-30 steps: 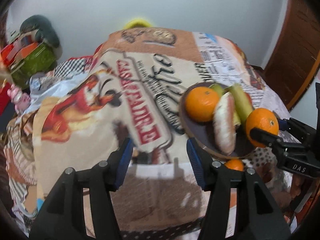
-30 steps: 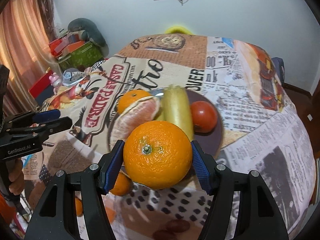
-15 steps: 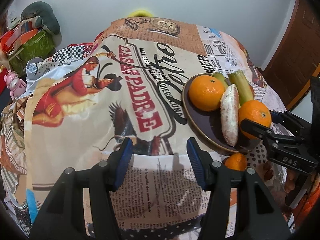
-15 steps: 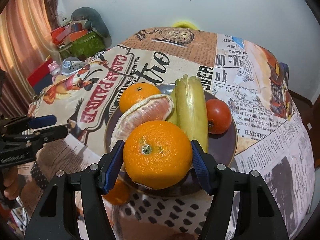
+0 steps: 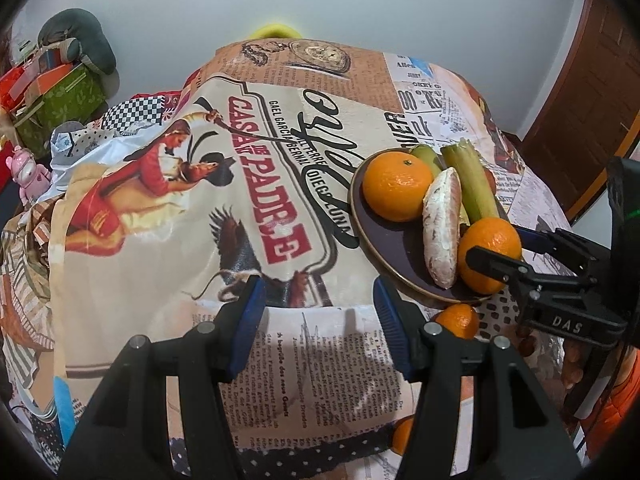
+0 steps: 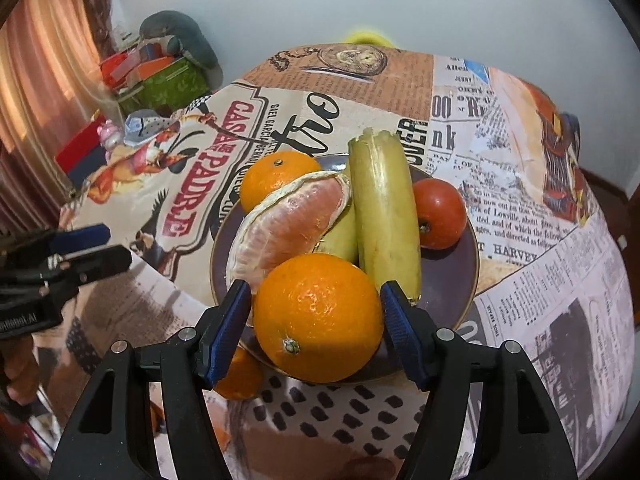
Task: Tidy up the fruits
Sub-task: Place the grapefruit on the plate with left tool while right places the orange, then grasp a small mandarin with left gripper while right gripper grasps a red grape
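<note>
A dark round plate [image 6: 460,280] [image 5: 384,240] on the printed tablecloth holds an orange [image 6: 276,176] [image 5: 396,184], a peeled grapefruit piece [image 6: 288,224] [image 5: 440,224], two green bananas [image 6: 384,216] [image 5: 472,184] and a tomato [image 6: 440,212]. My right gripper [image 6: 316,316] [image 5: 516,248] has its jaws slightly parted around a big orange [image 6: 320,316] [image 5: 488,252] resting at the plate's near rim. My left gripper [image 5: 320,320] [image 6: 88,244] is open and empty over the cloth, left of the plate.
A small orange [image 5: 458,320] [image 6: 238,376] lies on the cloth just below the plate's near edge, another [image 5: 402,436] lower down. Boxes and a green bag [image 5: 60,96] crowd the far left. A wooden door [image 5: 580,100] stands at the right.
The right gripper carried the big orange forward and down onto the plate's near rim; the orange has rolled, stem now low, and the jaws have eased apart. The left gripper drew back slightly.
</note>
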Demonstrator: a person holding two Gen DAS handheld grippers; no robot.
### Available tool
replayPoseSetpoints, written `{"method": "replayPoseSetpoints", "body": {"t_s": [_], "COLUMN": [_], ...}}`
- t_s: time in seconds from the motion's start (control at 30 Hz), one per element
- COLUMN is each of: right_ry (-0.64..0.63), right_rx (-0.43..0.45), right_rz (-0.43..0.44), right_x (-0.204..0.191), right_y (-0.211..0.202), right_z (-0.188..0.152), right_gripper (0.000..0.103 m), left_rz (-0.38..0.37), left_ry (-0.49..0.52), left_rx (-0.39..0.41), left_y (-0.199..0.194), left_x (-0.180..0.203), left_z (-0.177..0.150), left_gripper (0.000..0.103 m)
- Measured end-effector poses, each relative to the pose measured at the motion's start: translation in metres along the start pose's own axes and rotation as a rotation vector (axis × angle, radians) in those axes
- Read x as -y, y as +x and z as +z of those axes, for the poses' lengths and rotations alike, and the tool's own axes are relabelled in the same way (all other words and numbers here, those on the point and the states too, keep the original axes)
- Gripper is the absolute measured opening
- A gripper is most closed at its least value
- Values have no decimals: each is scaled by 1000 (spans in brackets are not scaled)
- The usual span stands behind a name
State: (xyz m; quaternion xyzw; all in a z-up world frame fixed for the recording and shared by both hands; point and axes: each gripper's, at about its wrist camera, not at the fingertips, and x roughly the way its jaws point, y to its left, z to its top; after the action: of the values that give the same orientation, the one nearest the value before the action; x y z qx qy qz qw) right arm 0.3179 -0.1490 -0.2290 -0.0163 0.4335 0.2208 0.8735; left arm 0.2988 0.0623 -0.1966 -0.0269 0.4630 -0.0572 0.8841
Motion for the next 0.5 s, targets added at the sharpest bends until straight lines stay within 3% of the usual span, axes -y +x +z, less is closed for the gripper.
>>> {"method": "replayPoseSetpoints", "body": {"t_s": [0.2,0.5], "right_ry": [27,3], "right_rx": [29,101], "right_rz": [26,-56], "right_x": [1,2], "right_y": [-22,-75], "right_z": [-5,-23], "right_gripper": [65,66], "left_rz": [-14,-49], "left_ry": [18,74], "left_rx": [0,26], "left_y": [-6,-28], "left_x": [10,41], "left_z": [-2,-10], "left_gripper": [56,64]}}
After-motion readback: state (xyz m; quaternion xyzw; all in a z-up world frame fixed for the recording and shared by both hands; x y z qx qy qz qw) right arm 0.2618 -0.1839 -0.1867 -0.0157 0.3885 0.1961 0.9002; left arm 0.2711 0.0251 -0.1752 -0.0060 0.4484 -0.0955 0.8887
